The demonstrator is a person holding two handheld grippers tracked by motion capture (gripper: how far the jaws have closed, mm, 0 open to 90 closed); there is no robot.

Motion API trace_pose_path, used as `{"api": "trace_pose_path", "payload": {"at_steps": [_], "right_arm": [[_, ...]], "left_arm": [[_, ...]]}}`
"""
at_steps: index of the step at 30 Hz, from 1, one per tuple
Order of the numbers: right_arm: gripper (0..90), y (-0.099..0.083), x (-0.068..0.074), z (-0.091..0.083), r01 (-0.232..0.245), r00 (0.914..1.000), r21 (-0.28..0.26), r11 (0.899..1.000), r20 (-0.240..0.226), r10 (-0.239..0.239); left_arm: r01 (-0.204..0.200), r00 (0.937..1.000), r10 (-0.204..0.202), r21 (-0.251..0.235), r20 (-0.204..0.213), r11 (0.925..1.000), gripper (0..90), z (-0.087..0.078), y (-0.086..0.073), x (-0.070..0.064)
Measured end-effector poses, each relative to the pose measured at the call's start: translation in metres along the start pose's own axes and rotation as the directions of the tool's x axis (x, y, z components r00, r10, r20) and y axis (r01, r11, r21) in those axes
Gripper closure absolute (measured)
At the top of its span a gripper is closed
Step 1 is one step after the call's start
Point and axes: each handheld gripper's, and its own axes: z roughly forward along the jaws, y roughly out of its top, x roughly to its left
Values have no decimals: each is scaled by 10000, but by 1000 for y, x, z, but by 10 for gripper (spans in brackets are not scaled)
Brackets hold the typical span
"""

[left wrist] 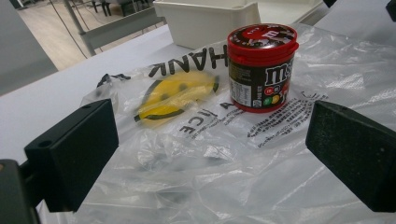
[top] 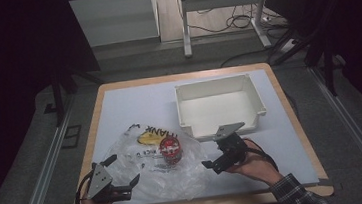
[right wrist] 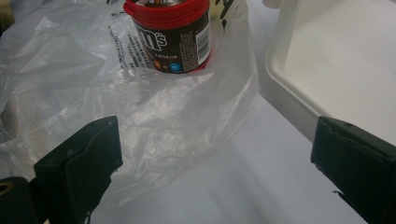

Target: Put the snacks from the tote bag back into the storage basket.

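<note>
A clear plastic bag (top: 160, 172) with black lettering and a yellow smiley lies flat on the table (top: 119, 108). A small dark candy tub with a red lid (top: 170, 149) stands upright on the bag (left wrist: 210, 154). My left gripper (top: 121, 171) hovers open over the bag's near left corner, and the tub (left wrist: 261, 70) stands ahead of its jaws. My right gripper (top: 215, 148) is open just right of the bag (right wrist: 163, 112), between it and the bin. The tub (right wrist: 170, 37) is ahead and to the left of its jaws.
An empty white plastic bin (top: 219, 106) stands at the back right of the table; its wall (right wrist: 299, 84) is close to my right jaw. The table has a wooden rim. Beyond it are a metal frame and cables on the floor.
</note>
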Motion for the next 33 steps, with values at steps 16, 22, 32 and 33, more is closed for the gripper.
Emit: {"api": "trace_pose_path", "payload": {"at_steps": [16, 22, 32, 33], "right_arm": [[38, 15, -2, 14, 43, 9998, 675, 9977, 182, -55], [85, 23, -3, 18, 318, 9990, 657, 9973, 303, -339], [137, 35, -1, 26, 1007, 9949, 572, 9933, 44, -1011], [145, 36, -1, 27, 1069, 9942, 574, 9926, 23, -1072]], "left_arm": [[-9, 10000, 9, 1, -8, 10000, 24, 0, 0, 0], [-13, 10000, 13, 8, -16, 10000, 24, 0, 0, 0], [-14, 10000, 14, -12, -24, 10000, 24, -1, 0, 0], [-13, 10000, 13, -10, -23, 10000, 24, -1, 0, 0]]}}
